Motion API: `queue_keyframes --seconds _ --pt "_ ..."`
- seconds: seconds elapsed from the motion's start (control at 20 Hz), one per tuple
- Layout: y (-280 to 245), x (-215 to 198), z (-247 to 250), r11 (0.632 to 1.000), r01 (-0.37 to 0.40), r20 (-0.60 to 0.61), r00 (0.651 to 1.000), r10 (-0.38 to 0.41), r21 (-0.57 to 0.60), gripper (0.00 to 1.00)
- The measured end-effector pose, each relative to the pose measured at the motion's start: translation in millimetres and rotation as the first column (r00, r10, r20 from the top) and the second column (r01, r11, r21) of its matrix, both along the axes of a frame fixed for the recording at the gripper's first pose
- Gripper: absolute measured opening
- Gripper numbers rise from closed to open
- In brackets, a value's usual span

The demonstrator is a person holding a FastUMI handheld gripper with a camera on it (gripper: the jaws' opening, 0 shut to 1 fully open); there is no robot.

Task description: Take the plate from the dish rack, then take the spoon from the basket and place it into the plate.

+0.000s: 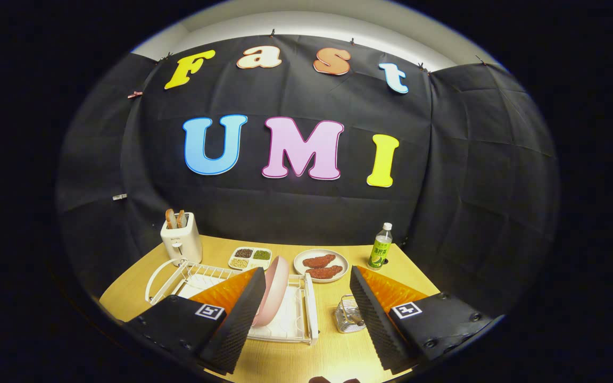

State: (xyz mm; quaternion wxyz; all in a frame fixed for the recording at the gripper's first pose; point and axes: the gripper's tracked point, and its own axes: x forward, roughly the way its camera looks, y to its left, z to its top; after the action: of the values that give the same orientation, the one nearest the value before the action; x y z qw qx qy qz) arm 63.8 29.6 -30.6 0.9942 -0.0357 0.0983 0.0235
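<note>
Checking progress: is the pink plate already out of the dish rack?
No, the pink plate stands upright in the dish rack, with the gripper jaws open.

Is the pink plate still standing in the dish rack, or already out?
In: the pink plate stands on edge in the dish rack; hand-held gripper open, not touching it.

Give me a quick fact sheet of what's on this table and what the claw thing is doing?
table: wooden
gripper: open, fingers apart, holding nothing
plate: pink, on edge in the rack, beside the left finger
rack: white, just ahead of the fingers
basket: small wire one, by the right finger, holding the spoon
farther back: toaster, tray, food dish, bottle
</note>
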Motion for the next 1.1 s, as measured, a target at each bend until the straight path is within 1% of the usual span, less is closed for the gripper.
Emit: queue_keyframes --seconds 0.1,0.25,0.5,0.6,0.75,0.8,0.9,0.95,1.0,1.1 --pt "7 16 -12 1.000 -0.013 -0.069 0.998 0.012 -0.016 0.98" --pt "19 41 -33 0.999 -0.023 -0.204 0.979 0.017 -0.028 0.98" --pt "38 82 -64 0.991 -0.051 -0.323 0.946 0.008 -0.125 0.98" --pt "44 95 -81 0.988 -0.045 -0.365 0.931 -0.011 -0.146 0.98" --pt "46 107 -110 0.984 -0.016 -0.435 0.898 -0.064 -0.179 0.96" --pt "47 110 -119 0.981 -0.017 -0.455 0.887 -0.074 -0.192 0.96" --pt "48 117 -129 0.974 -0.008 -0.467 0.878 -0.101 -0.225 0.92" --pt "46 120 -133 0.972 0.003 -0.468 0.876 -0.116 -0.235 0.84" --pt "46 122 -136 0.971 0.017 -0.473 0.872 -0.130 -0.237 0.79" --pt "45 125 -143 0.974 0.044 -0.494 0.856 -0.152 -0.224 0.64"
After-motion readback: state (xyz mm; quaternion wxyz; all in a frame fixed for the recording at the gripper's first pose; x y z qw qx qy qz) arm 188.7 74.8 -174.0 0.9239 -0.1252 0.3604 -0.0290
